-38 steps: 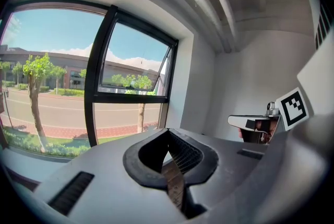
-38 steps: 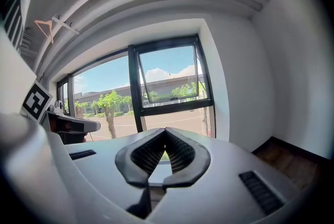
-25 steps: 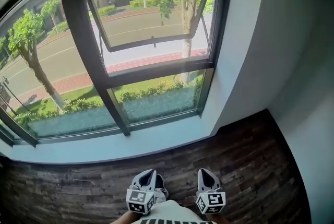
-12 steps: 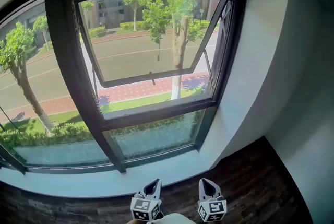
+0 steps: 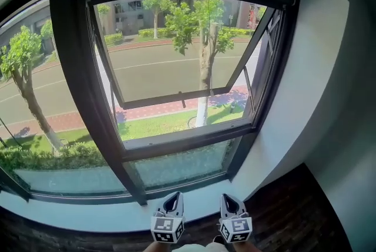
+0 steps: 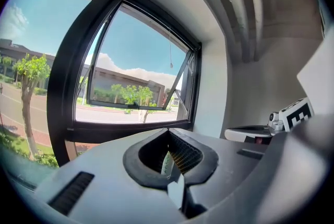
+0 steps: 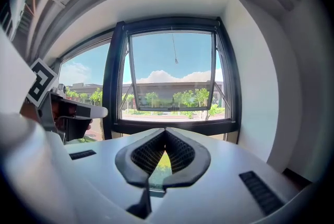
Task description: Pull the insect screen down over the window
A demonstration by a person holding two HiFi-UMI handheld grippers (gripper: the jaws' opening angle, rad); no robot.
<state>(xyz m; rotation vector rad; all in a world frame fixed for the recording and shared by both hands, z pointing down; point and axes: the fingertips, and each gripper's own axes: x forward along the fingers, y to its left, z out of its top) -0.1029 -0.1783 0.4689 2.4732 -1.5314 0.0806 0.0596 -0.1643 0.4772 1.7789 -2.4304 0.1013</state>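
Black-framed window (image 5: pixel 87 98), sash (image 5: pixel 176 96) ajar outward

Hand-held grippers: 2. Left gripper (image 5: pixel 172 201) and right gripper (image 5: pixel 231 201), side by side.
Marker cubes: 2, one at rear of each gripper: left cube (image 5: pixel 167 229), right cube (image 5: pixel 235 229).
Window (image 5: pixel 88 98): 1, ahead of both grippers.
Glazed sections: 3.
- open sash (image 5: pixel 176 98), straight ahead of grippers: 1
- fixed pane (image 5: pixel 182 165), below sash: 1
- wide pane (image 5: pixel 47 86), ahead-left of left gripper: 1

Pull cord (image 7: pixel 176 53): 1, ahead of and above right gripper.
Trees (image 5: pixel 202 27) beyond glass: several; exact count not readable.
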